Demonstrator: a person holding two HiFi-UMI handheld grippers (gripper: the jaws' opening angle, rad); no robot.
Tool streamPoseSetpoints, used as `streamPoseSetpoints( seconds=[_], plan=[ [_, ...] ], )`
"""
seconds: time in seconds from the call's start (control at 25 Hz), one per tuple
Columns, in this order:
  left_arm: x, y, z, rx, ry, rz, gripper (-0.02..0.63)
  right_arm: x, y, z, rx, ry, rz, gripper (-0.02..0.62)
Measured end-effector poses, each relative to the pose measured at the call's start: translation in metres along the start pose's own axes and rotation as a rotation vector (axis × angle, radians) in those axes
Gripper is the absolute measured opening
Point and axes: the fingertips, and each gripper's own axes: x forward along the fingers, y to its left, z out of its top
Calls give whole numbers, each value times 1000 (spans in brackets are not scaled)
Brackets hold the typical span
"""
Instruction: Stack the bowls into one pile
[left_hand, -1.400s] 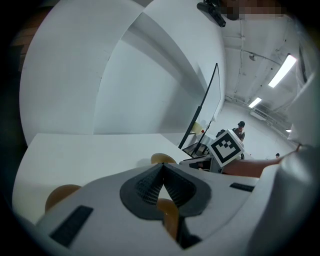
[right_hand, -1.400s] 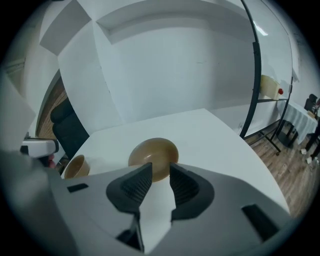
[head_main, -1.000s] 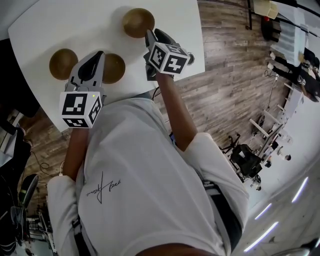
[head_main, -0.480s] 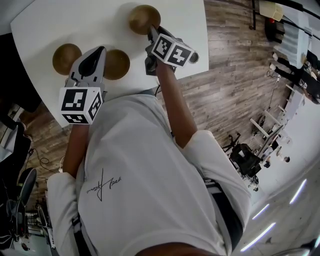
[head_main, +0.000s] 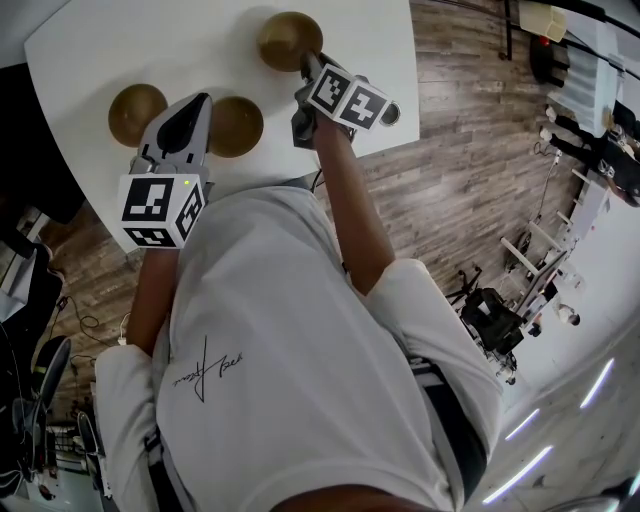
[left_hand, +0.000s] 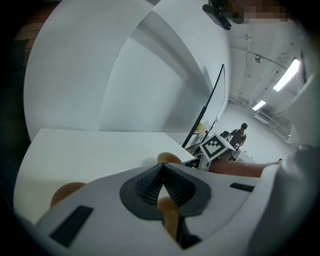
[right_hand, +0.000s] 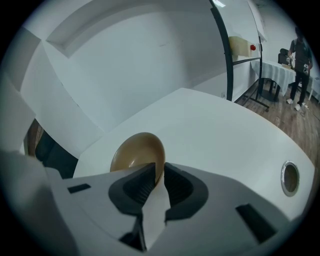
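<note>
Brown bowl (right_hand: 135, 155) has its rim between the jaws of my right hand-held gripper (right_hand: 159, 172). They have just been closing and now pinch it, so lifting can likely begin. My left hand-held gripper (left_hand: 161, 166), jaws together and empty, hovers near two other bowls (head_main: 137, 112).

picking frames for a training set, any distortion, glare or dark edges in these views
Head view: strong wide-angle bending, the table edge and floor planks curve, yet it is sharp. Left gripper view: black vignette round the frame, ceiling lights blown out. Right gripper view: the same dark ring, a soft highlight inside the bowl.
</note>
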Motion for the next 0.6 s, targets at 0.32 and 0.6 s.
streamPoseSetpoints(
  seconds=[0.32,0.6],
  plan=[
    [-2,-3,0,-3,-3,-6,9,-3,-2,-1,-13,-2,-14,35],
    [-4,-3,-1,-9,-11,-9,9,-5,-5,-3,-5,-3,-8,26]
  ],
)
